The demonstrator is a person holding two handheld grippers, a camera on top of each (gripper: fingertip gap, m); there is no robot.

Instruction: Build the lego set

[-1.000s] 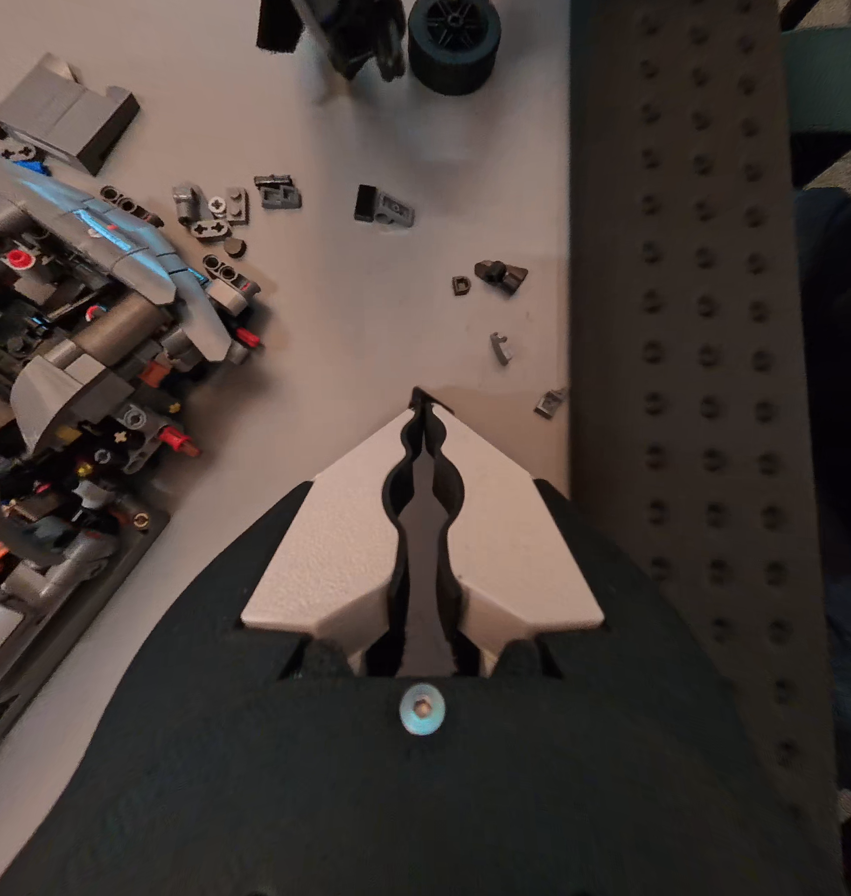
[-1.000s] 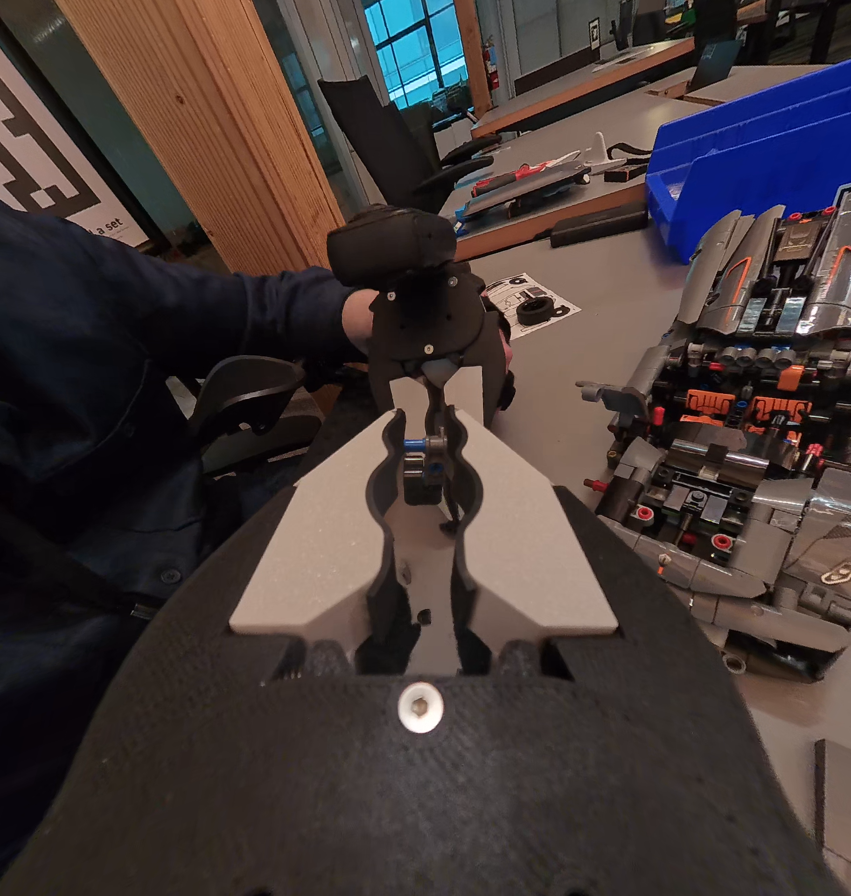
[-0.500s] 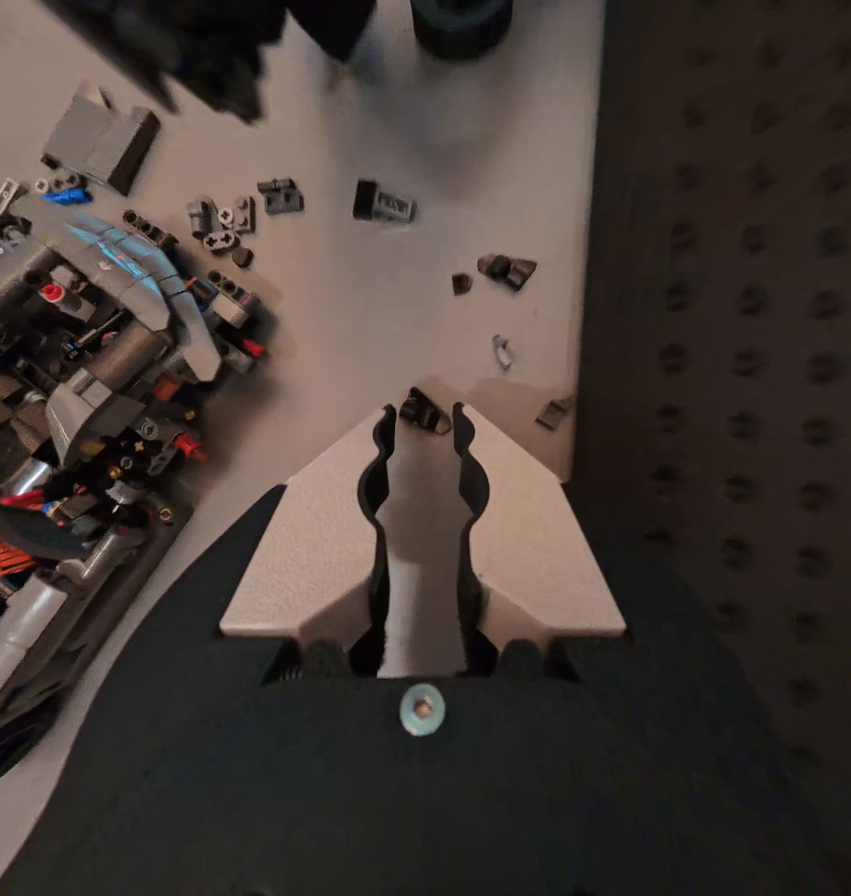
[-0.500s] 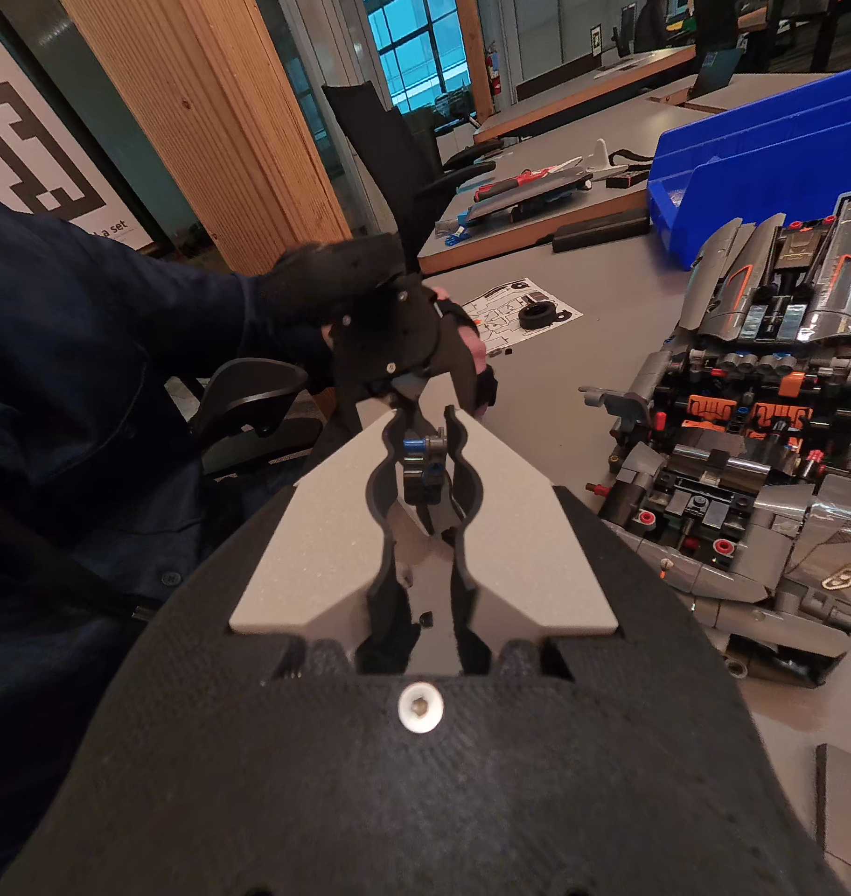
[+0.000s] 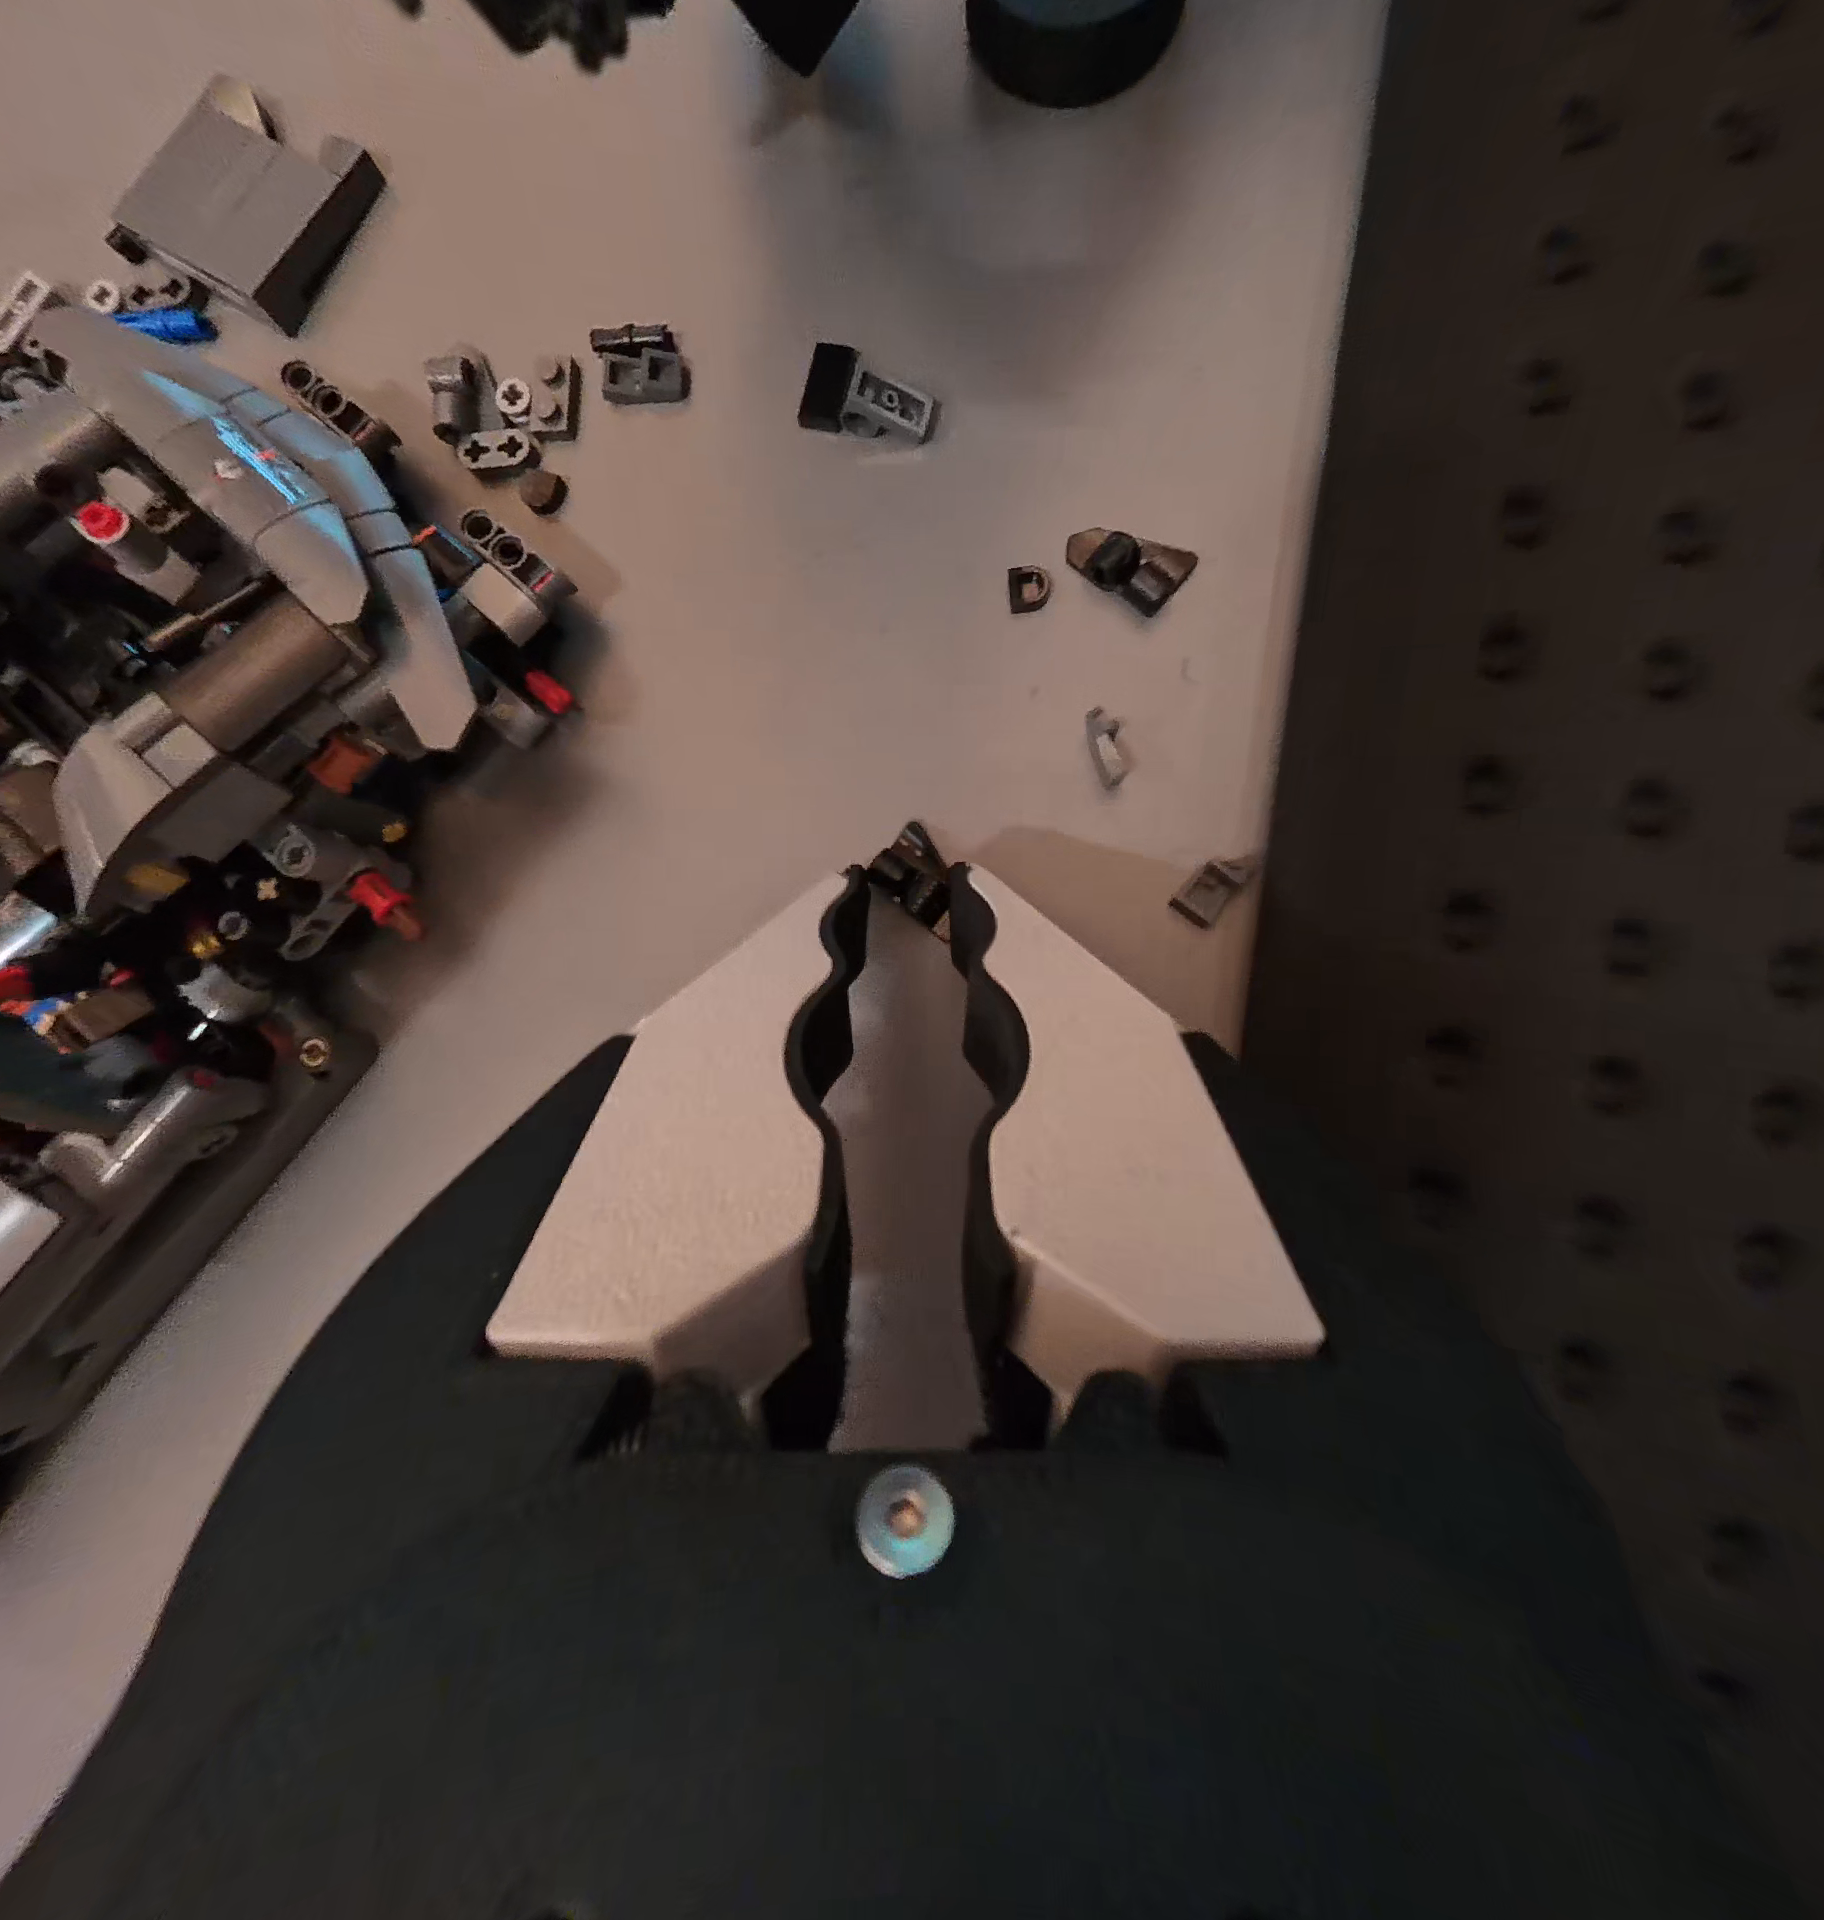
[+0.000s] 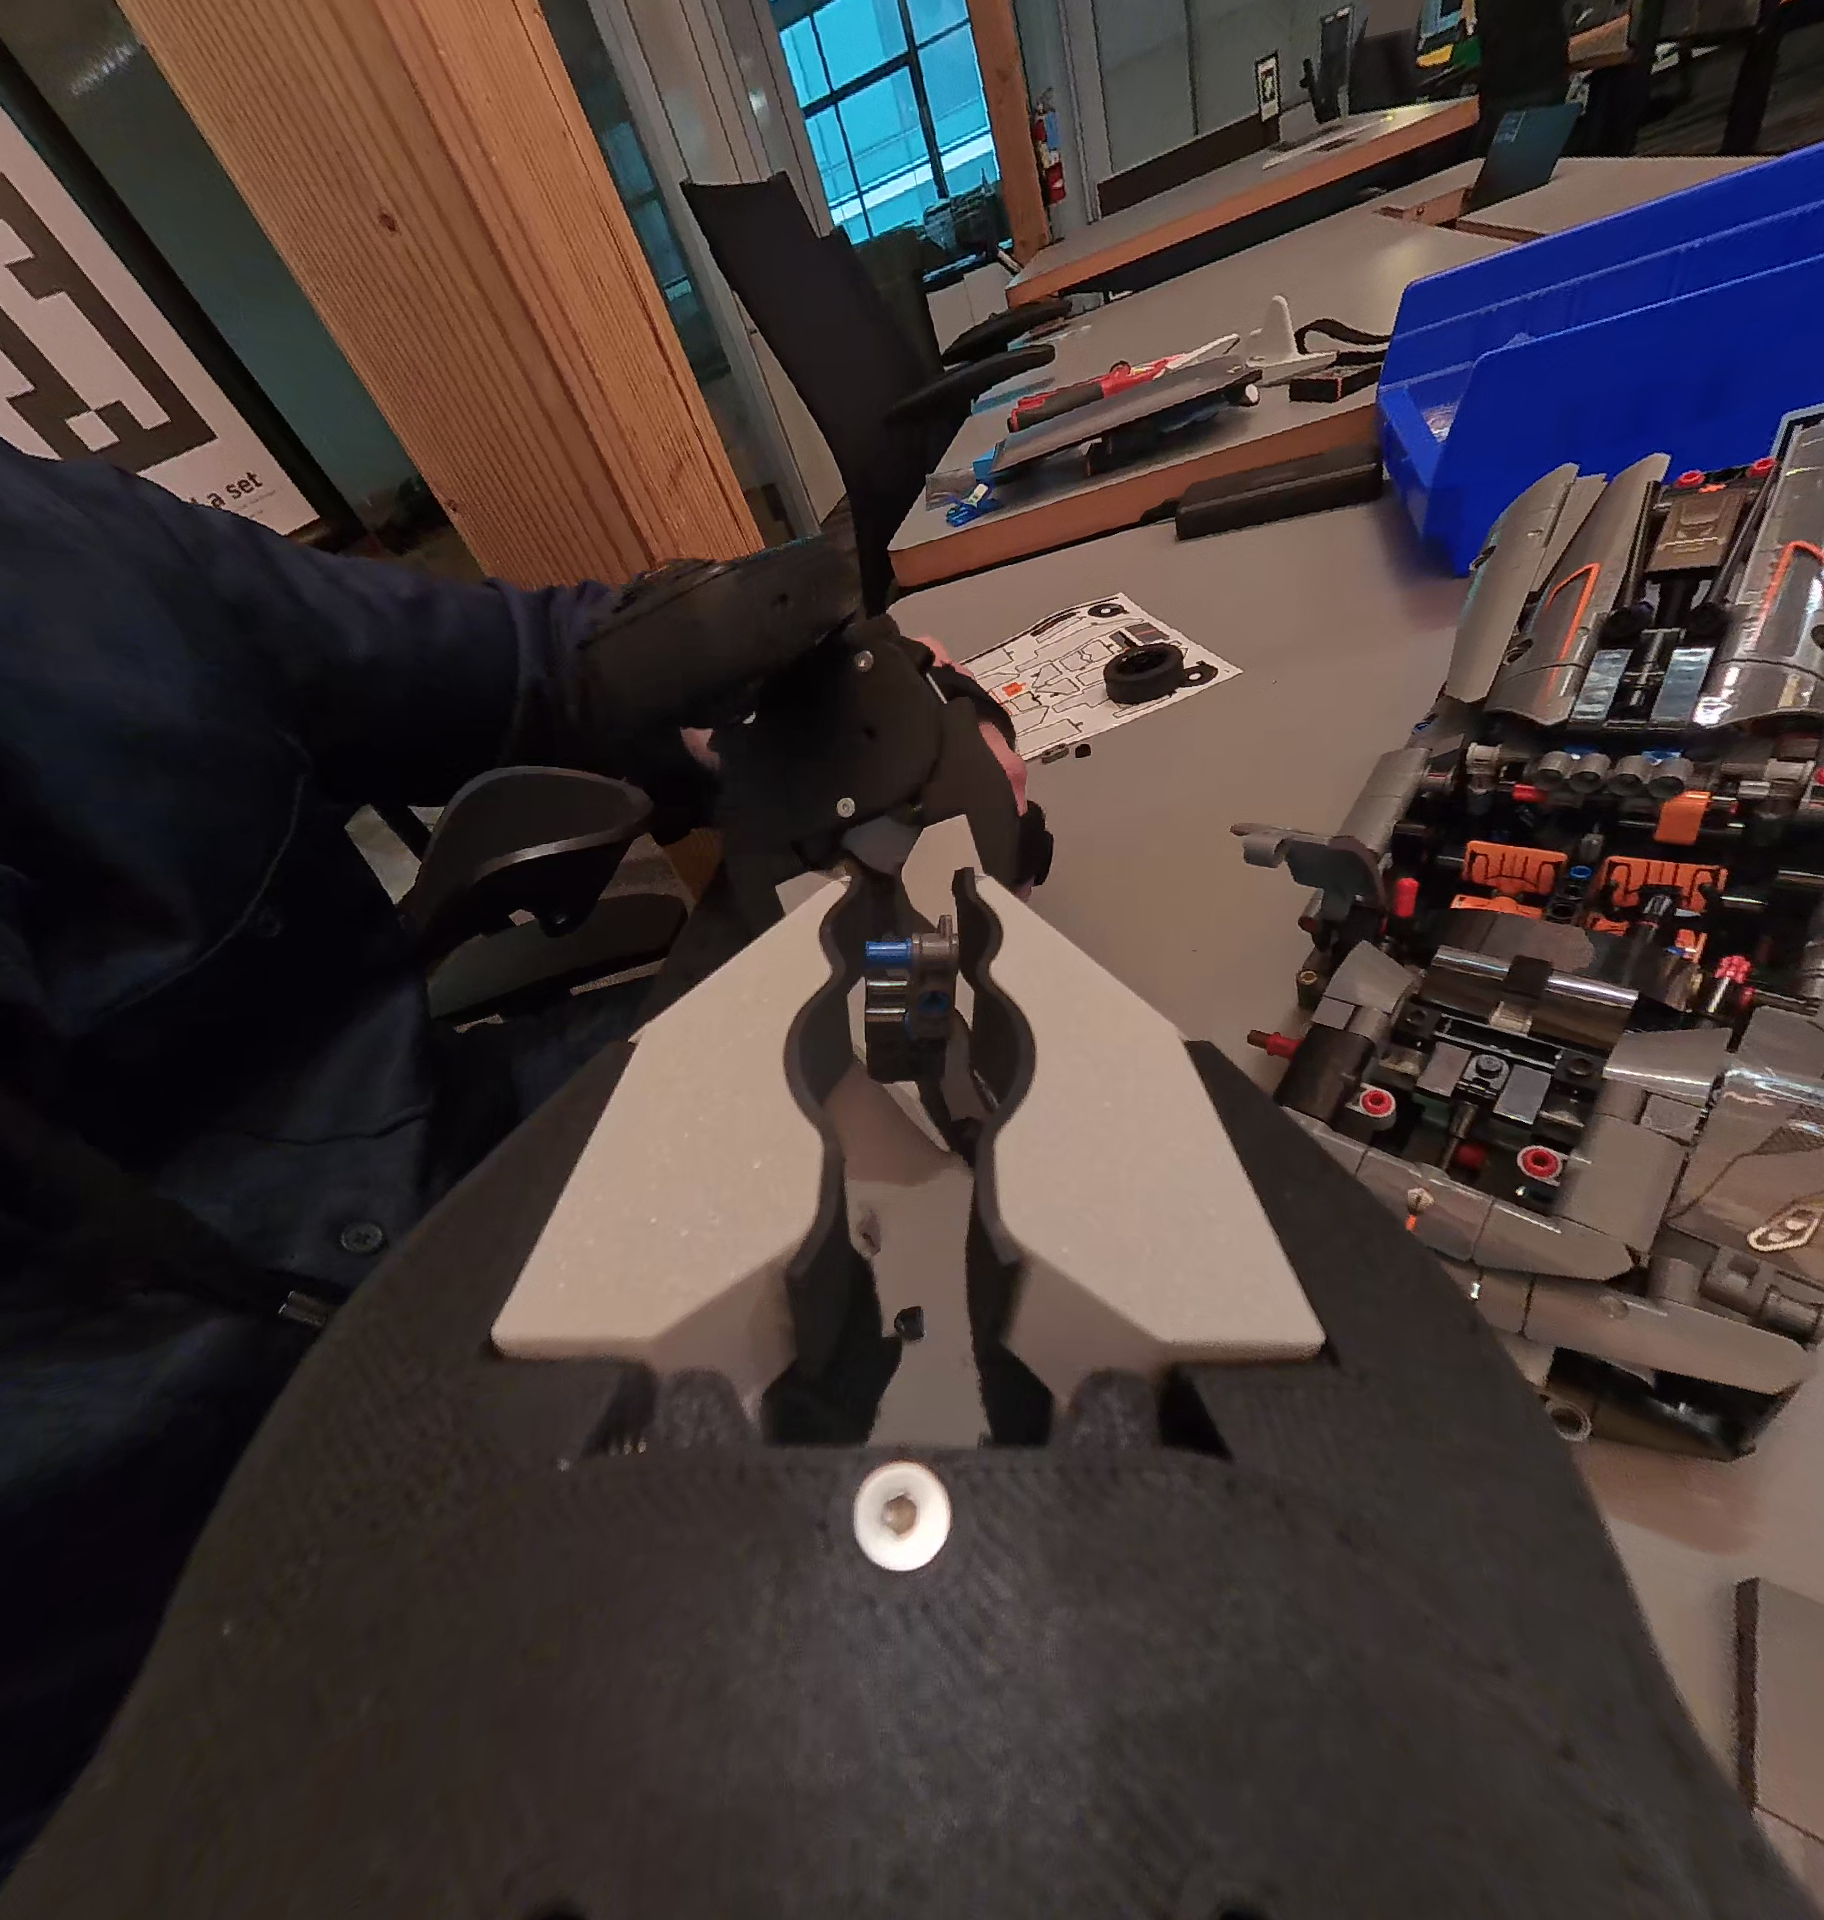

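Two grippers are at work, one in each of my hands. My left gripper (image 5: 906,878) points down at the grey desk (image 5: 804,644), its fingertips pinched on a small black piece (image 5: 910,871) right at their ends, close to the desk surface; whether the piece is touching the desk I cannot tell. My right gripper (image 6: 908,894) is raised above the desk edge, and its fingers clamp a small dark grey assembly (image 6: 908,1003) with blue pins, held upright in the wider hollow behind the tips, which stand slightly apart.

Beyond it in the right wrist view my left hand (image 6: 887,748) grips the other tool, dark sleeve (image 6: 264,665) trailing back from it. The large grey car model (image 6: 1614,997), with orange and red details, sits on the desk to the right of that view and at the left edge of the left wrist view.

Loose grey and black parts (image 5: 866,390) lie scattered on the desk ahead of my left gripper, well apart from one another, a black tyre (image 5: 1074,47) at the top edge. A sheet of instructions (image 6: 1084,670) with another small tyre (image 6: 1142,675) resting on it lies farther off, and a blue bin (image 6: 1635,343) stands behind the model.
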